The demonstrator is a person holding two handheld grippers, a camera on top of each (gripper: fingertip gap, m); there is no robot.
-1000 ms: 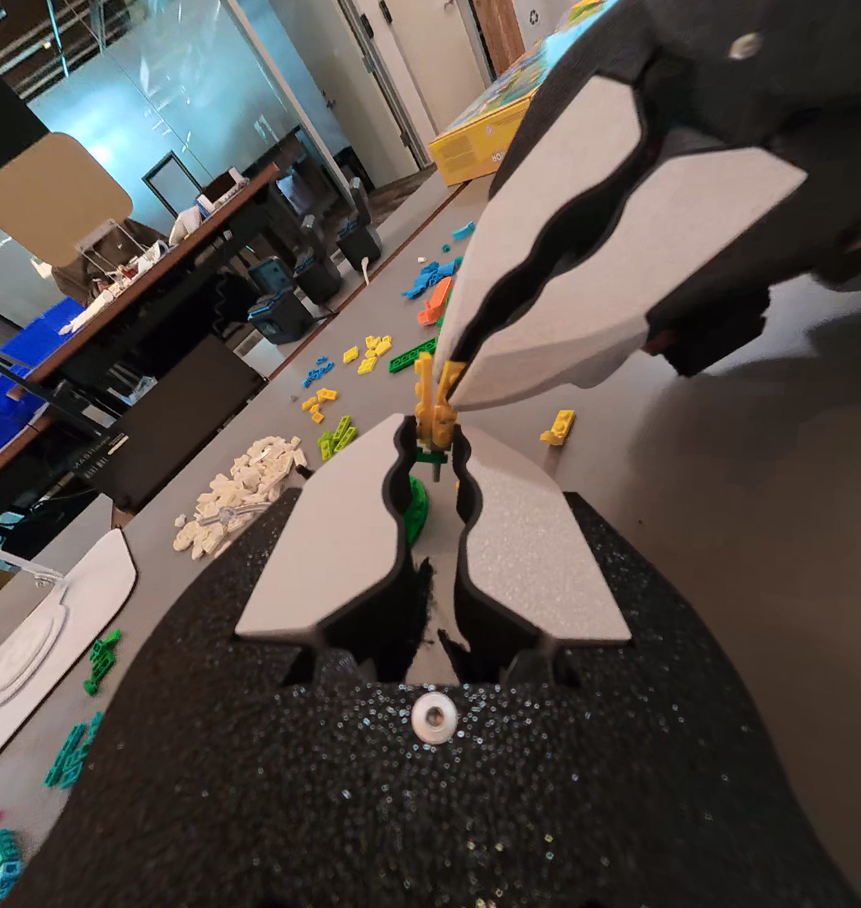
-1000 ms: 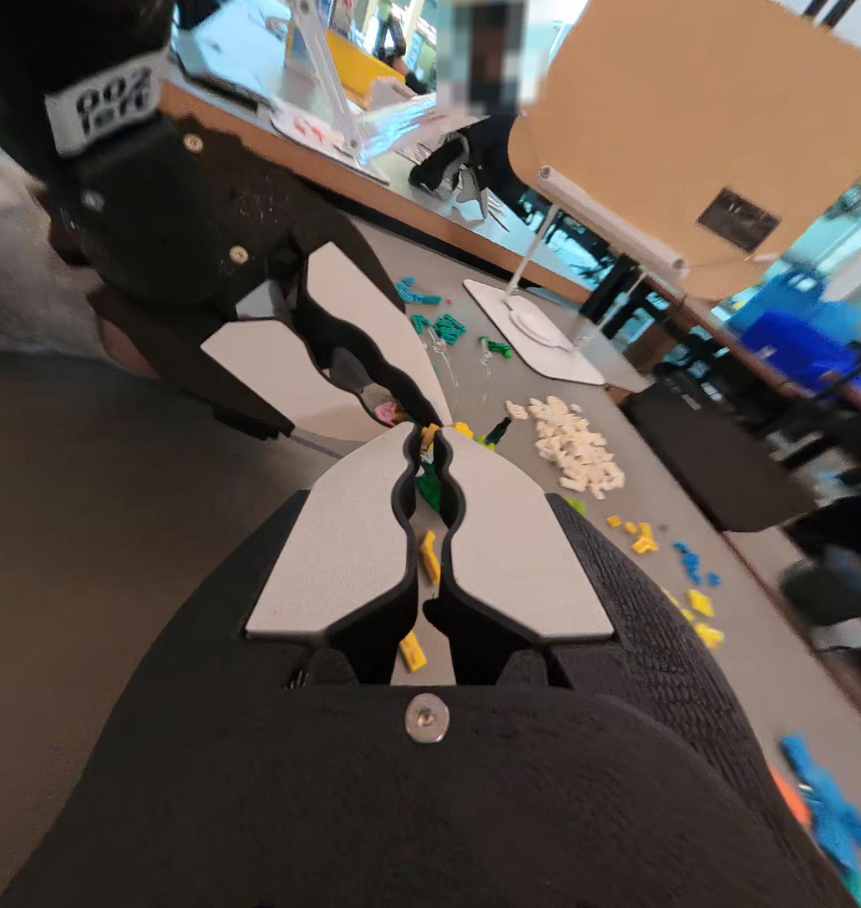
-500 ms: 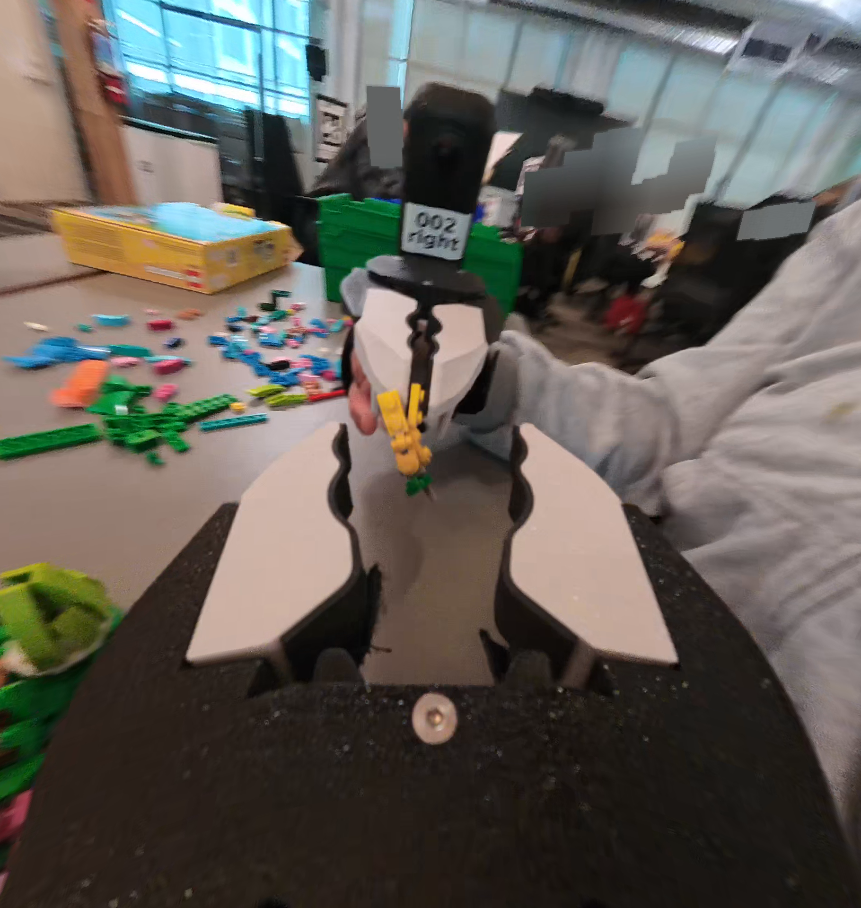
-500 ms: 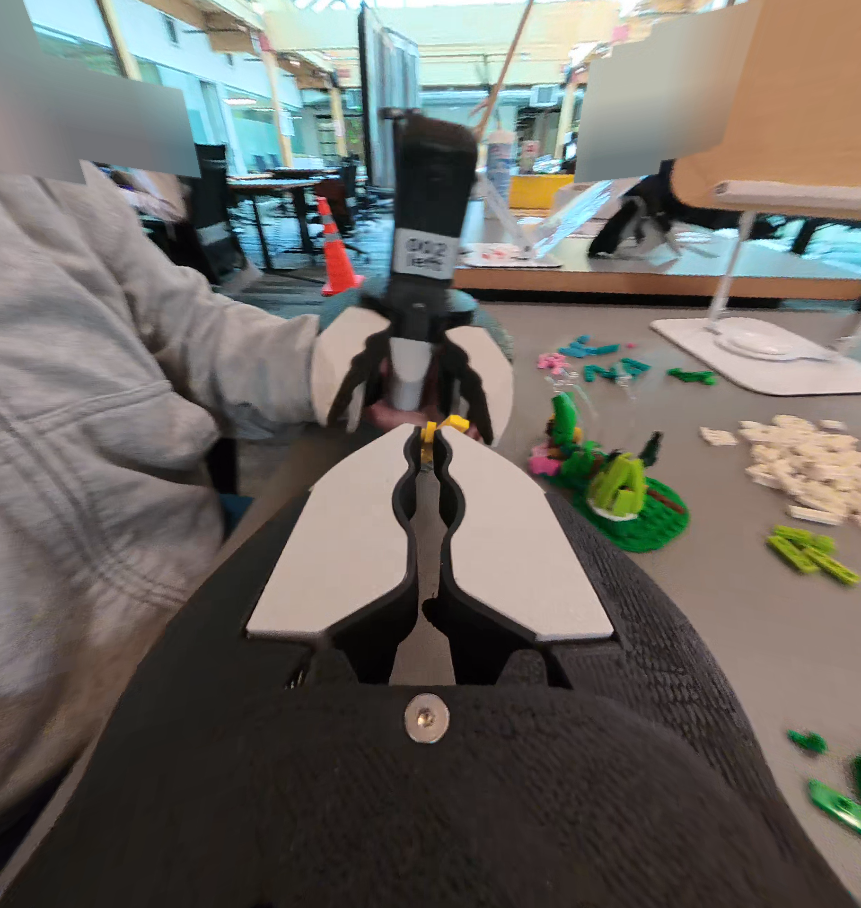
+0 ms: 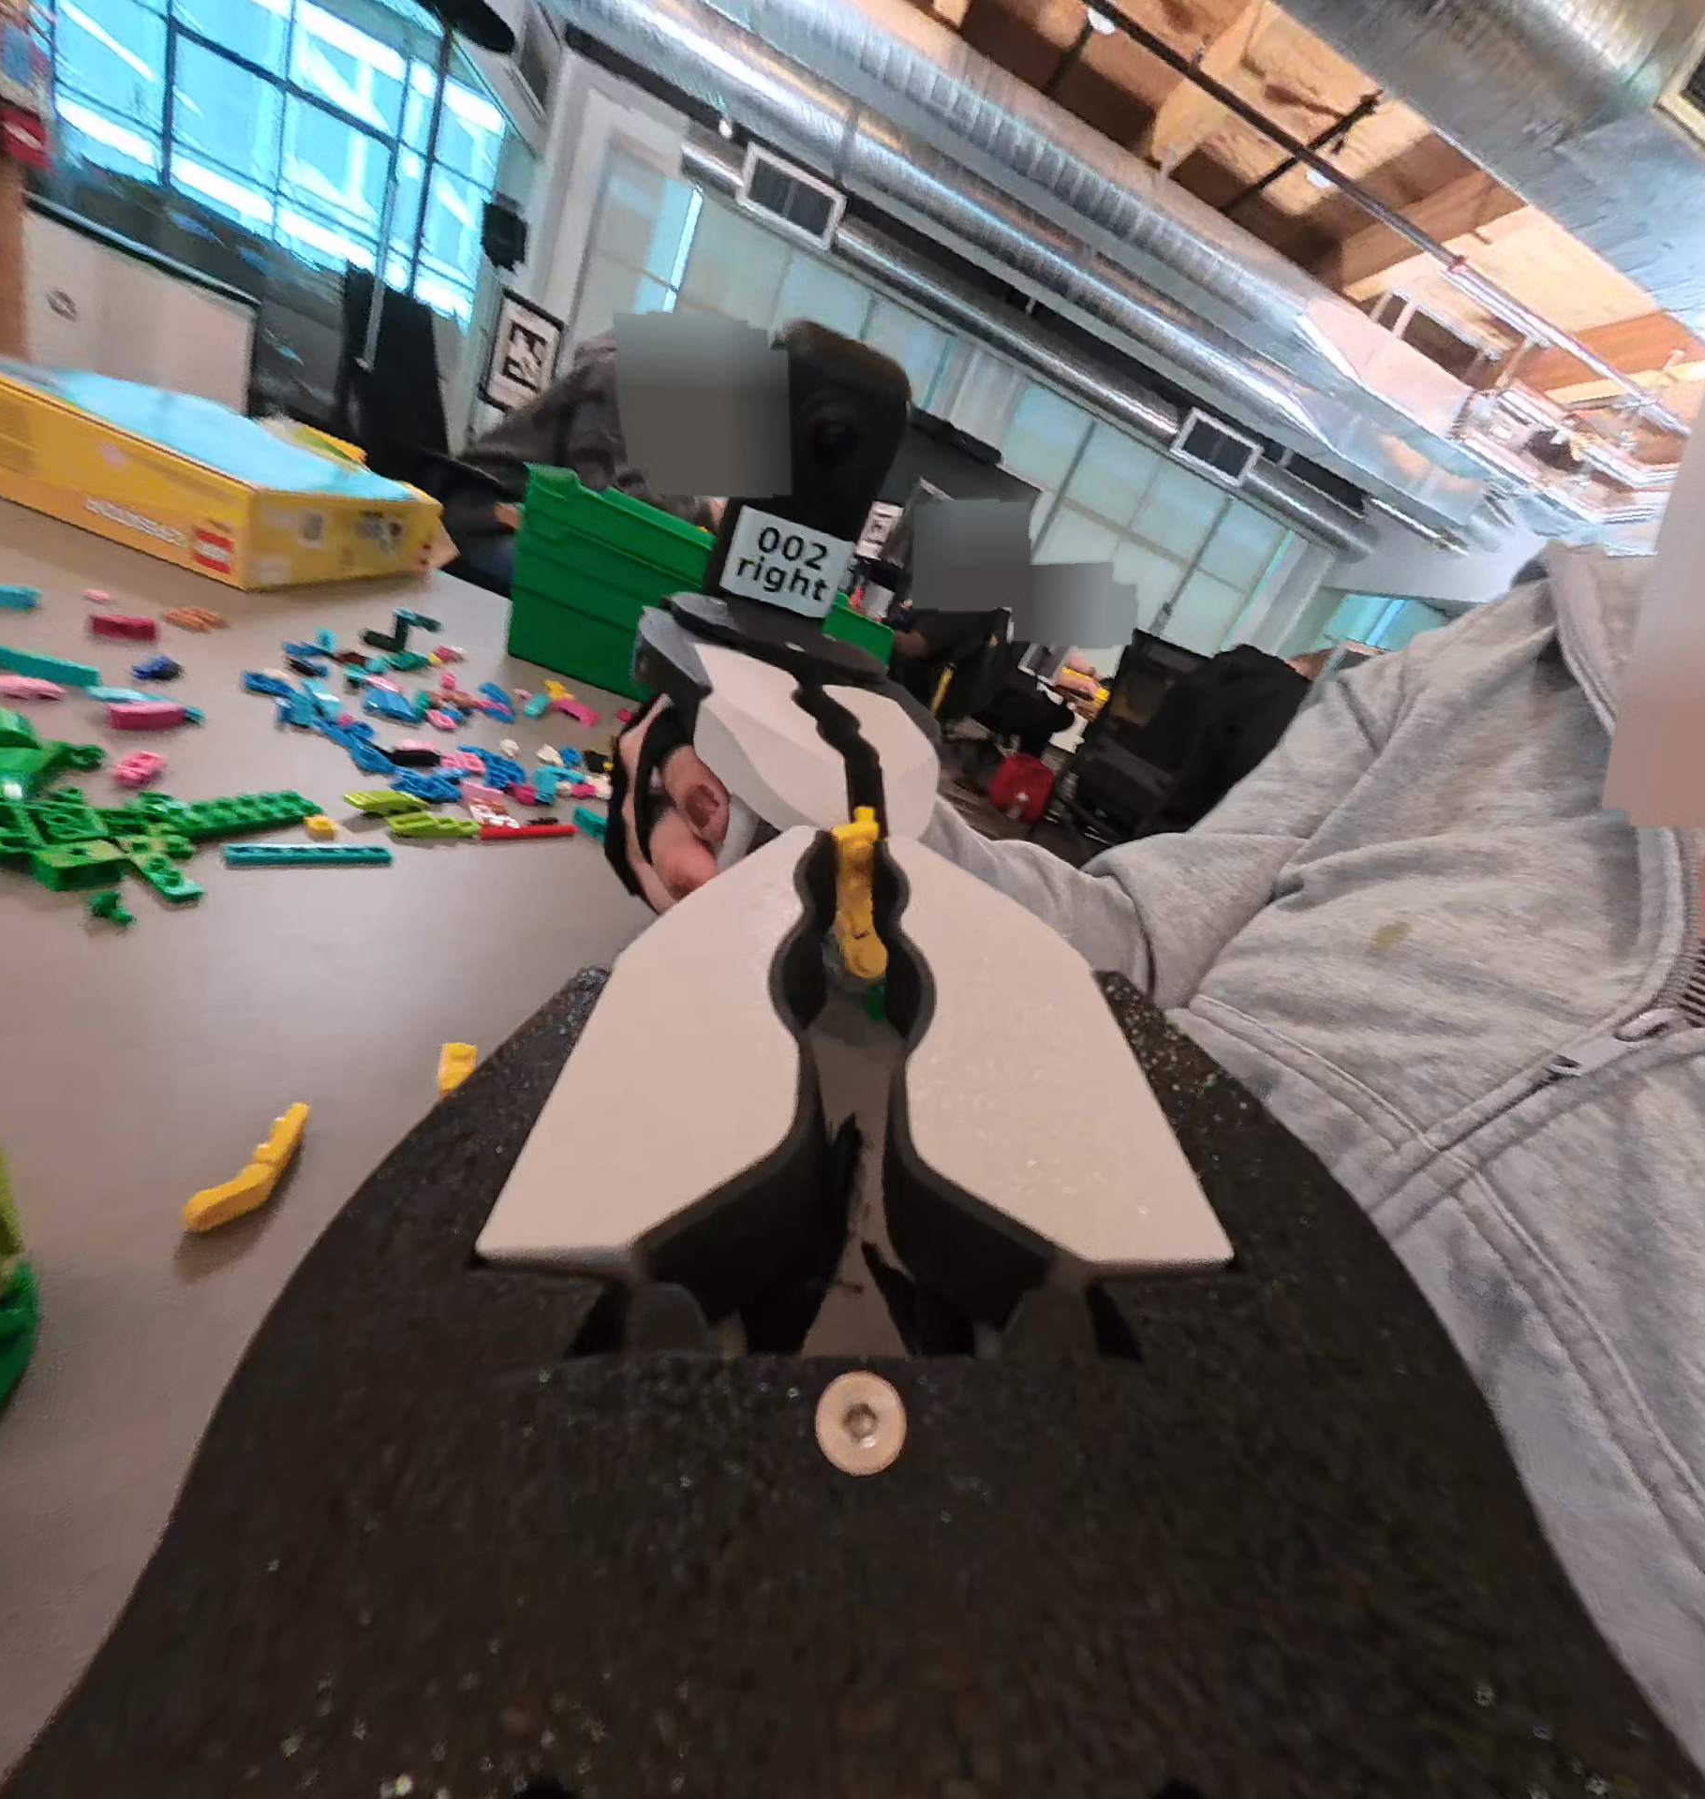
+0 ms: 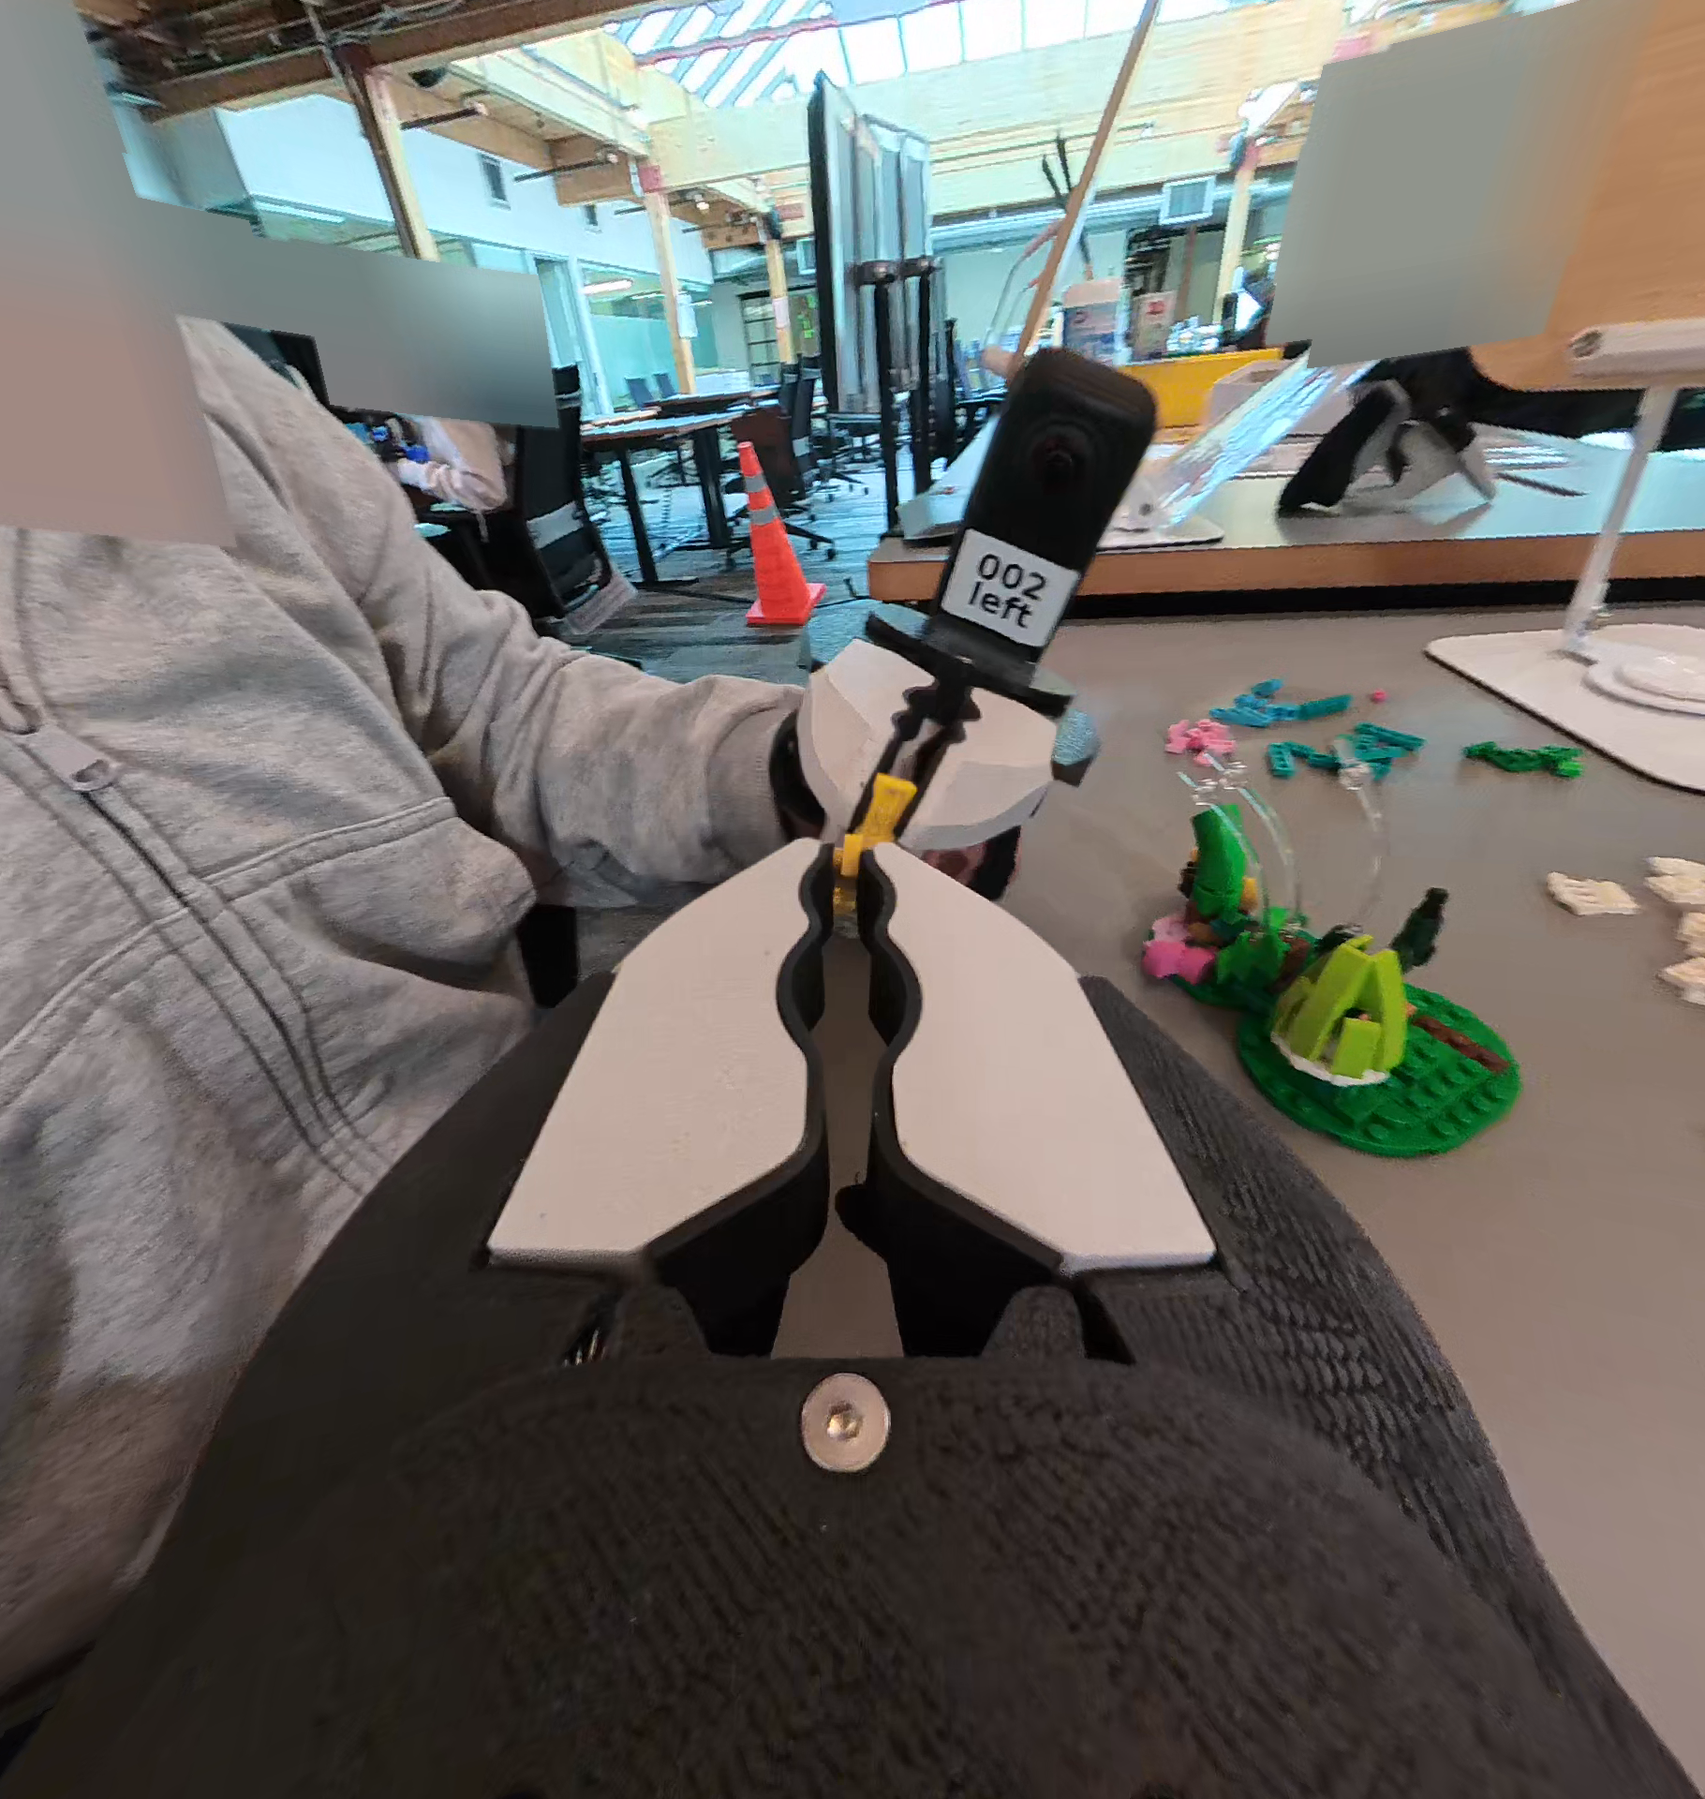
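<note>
Left tool and right tool both pinch one yellow brick piece; yellow box and green crates sit at the desk's far edge

We have two wrist cameras facing each other at close range above the grey table. Each looks along its own fingers and meets the opposite gripper at twelve o'clock. Both share the yellow brick piece and the person's grey sleeve.
</note>
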